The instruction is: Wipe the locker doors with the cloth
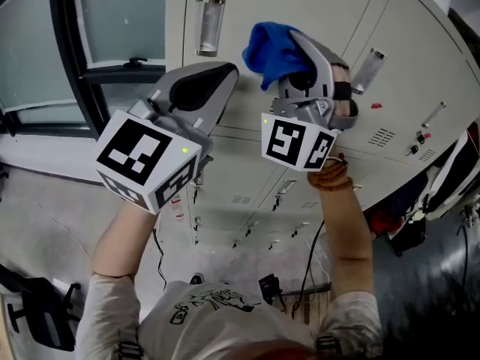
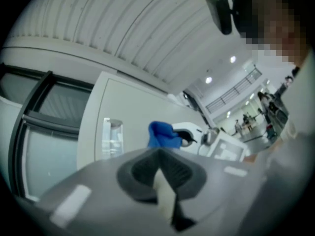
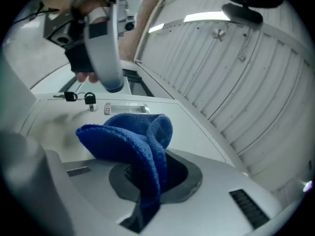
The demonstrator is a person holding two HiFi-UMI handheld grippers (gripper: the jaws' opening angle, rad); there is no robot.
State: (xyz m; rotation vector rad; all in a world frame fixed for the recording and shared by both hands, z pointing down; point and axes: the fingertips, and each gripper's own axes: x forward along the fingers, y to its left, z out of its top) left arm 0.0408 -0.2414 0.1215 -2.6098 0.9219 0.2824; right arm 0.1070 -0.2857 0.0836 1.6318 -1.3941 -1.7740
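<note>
My right gripper [image 1: 298, 57] is shut on a bunched blue cloth [image 1: 273, 49], held up against a pale grey locker door [image 1: 247, 6]; I cannot tell if the cloth touches it. In the right gripper view the cloth [image 3: 129, 137] spills out of the shut jaws [image 3: 147, 168], just below the door's metal handle recess [image 3: 125, 108]. My left gripper [image 1: 223, 72] hovers to the left of it, shut and holding nothing, pointing at the same door. The left gripper view shows its closed jaws [image 2: 160, 155], with the cloth [image 2: 160, 134] and the right gripper [image 2: 191, 133] beyond.
A metal handle recess [image 1: 210, 25] sits at the top of the door and another [image 1: 369, 70] on the neighbouring locker. Keys [image 3: 78, 97] hang from a lock. A dark-framed window [image 1: 90, 43] stands left of the lockers. Below are a black chair [image 1: 37, 313] and cables [image 1: 274, 287].
</note>
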